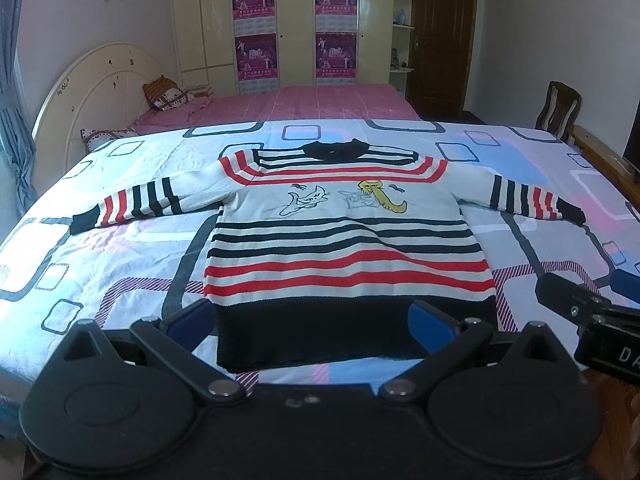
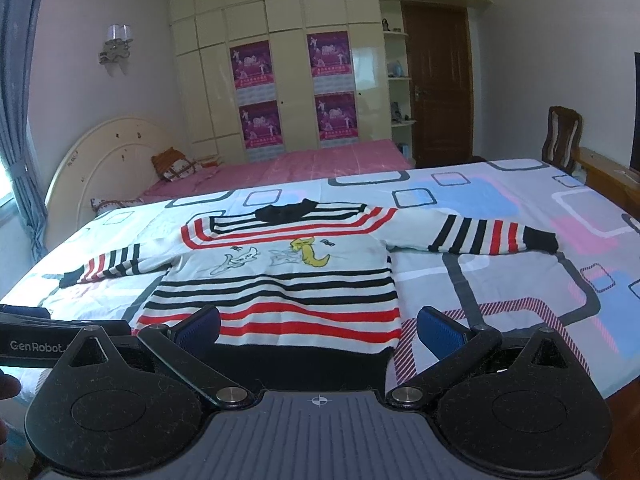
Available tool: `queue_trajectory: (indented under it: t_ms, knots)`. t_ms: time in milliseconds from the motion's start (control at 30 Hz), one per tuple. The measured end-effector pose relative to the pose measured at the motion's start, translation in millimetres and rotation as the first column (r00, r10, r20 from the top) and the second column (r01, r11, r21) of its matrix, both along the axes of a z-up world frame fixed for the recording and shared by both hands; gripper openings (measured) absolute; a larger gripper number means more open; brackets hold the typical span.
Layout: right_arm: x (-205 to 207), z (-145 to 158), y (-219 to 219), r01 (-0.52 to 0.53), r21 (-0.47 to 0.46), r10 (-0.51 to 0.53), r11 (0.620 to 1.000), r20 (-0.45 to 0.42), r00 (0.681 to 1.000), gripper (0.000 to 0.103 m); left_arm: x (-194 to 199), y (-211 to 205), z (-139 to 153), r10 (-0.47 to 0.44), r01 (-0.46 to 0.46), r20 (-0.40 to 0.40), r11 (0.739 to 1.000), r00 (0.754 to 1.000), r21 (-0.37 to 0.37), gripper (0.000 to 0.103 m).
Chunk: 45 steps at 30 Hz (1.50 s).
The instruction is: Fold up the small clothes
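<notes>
Scene: a bedroom, where a striped child's sweater point(image 1: 344, 240) lies spread flat and face up on a bed sheet point(image 1: 132, 248) printed with rounded squares.

Sweater: white knit with black and red bands, a black collar point(image 1: 335, 149) at the far side and a black hem point(image 1: 352, 328) at the near edge; a cat drawn in outline and a yellow cat point(image 1: 382, 196) sit on the chest.

Sleeves: both are stretched straight out, the left sleeve point(image 1: 128, 204) toward the window side, the right sleeve point(image 1: 524, 196) toward the chair side, each ending in a black cuff.

Left gripper point(image 1: 312, 318): its blue-padded fingers point(image 1: 430, 322) stand wide apart above the hem, one near each lower corner of the sweater, holding nothing.

Right gripper point(image 2: 318, 326): its blue fingers point(image 2: 438, 330) are likewise spread wide, and the sweater's lower right corner shows in the gap between them; it grips nothing. In the left wrist view it shows at the right edge, beside the sweater's lower right corner.

Neighbouring tool: in the right wrist view, the left gripper's black body reaches in from the left edge.

Background: a second bed with a pink cover point(image 1: 320, 104) and a cream headboard point(image 1: 100, 88), a cream wardrobe point(image 1: 296, 20) bearing four purple posters, a dark wooden door point(image 1: 440, 36) and a wooden chair point(image 1: 560, 110).
</notes>
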State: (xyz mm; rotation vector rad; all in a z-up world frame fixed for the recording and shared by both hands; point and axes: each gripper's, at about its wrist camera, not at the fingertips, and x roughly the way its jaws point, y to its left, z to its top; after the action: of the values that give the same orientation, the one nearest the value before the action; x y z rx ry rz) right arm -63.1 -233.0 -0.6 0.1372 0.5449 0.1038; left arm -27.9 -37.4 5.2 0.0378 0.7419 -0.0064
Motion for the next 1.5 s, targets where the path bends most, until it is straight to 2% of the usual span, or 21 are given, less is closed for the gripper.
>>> queue_trajectory:
  t_ms: [1500]
  knots:
    - [17.9, -5.4, -4.1, -0.005, 0.003, 0.005, 1.0, -0.01, 1.0, 0.103, 16.6, -0.8, -7.2, 0.033, -0.033, -0.024, 0.999, 0.999, 0.011, 0.103]
